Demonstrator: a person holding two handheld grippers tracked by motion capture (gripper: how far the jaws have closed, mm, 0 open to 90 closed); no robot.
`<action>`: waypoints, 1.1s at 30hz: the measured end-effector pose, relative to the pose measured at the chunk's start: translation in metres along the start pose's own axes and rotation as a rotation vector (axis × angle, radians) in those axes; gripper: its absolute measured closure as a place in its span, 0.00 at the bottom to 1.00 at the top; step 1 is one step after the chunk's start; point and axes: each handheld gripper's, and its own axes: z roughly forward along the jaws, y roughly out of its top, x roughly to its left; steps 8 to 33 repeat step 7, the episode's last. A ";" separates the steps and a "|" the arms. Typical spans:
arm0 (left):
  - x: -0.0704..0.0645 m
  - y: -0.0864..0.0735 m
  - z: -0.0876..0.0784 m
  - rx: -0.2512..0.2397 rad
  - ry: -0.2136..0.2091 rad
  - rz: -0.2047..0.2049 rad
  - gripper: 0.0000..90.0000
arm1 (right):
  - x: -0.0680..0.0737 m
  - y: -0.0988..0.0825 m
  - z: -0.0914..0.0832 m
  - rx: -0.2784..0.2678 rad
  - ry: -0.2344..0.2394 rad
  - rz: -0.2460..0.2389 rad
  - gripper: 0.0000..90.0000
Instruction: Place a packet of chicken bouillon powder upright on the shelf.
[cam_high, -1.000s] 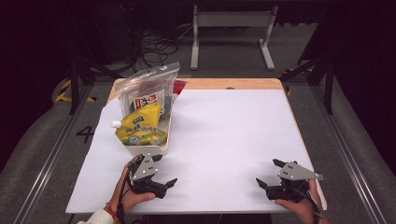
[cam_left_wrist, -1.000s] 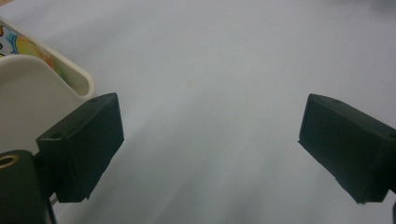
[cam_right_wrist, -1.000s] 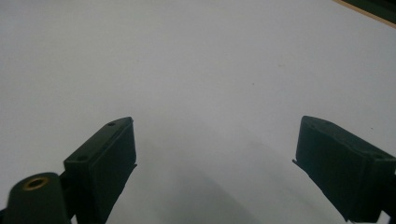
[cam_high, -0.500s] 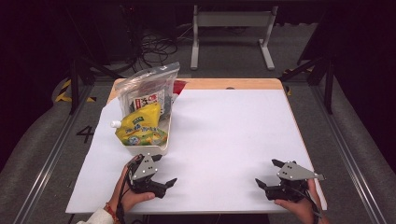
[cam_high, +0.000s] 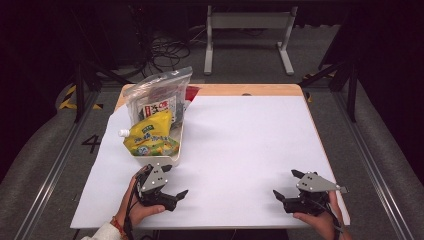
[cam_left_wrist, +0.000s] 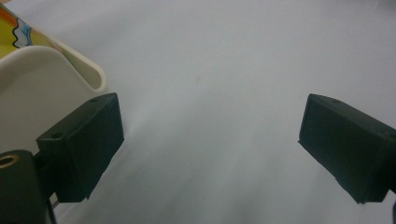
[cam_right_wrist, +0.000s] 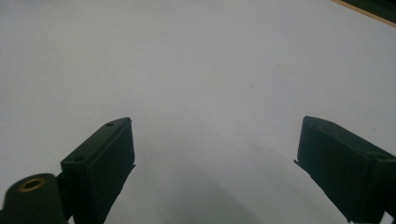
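1. Cream tray (cam_high: 176, 159) – sits at table's left edge, mid-depth to far side. Holds all the goods; nothing taken out yet, as far as can be judged.
2. Yellow spouted pouch (cam_high: 149, 137) – in tray, near end, leaning, white cap pointing left past tray rim. Closest item to the left gripper; likely first pick.
3. Clear zip bag (cam_high: 159, 95) w/ printed packets inside – upright in tray behind the pouch, top leaning toward far edge. Red item just behind it at far-left corner, too hidden to name.
4. Left gripper (cam_high: 172, 186) – near edge, left part of table, just beside tray's near-right corner, not touching it. Jaws wide apart, nothing between them. In left gripper view the tray rim (cam_left_wrist: 56, 65) shows just past one jaw.
5. White table sheet (cam_high: 250, 150) – bare centre & right; wood strip along far edge. No obstacle btwn grippers & tray.
6. Right gripper (cam_high: 289, 187) – near-right corner, well apart from tray. Jaws spread, empty; bare sheet (cam_right_wrist: 201, 70) ahead of it.
7. Status: work at start, est. Both tools idle at near edge; every grasp left to do. Only hindrance: tray wall & bag crowding the pouch.
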 end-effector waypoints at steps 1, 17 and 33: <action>0.000 0.000 0.000 -0.001 -0.001 0.000 0.08 | 0.000 0.000 0.000 0.003 0.001 -0.005 0.12; 0.000 0.001 0.002 -0.005 -0.005 -0.005 0.08 | 0.001 -0.001 0.000 0.004 0.007 -0.005 0.11; 0.000 0.001 0.002 -0.005 -0.005 -0.005 0.08 | 0.001 -0.001 0.000 0.004 0.007 -0.005 0.11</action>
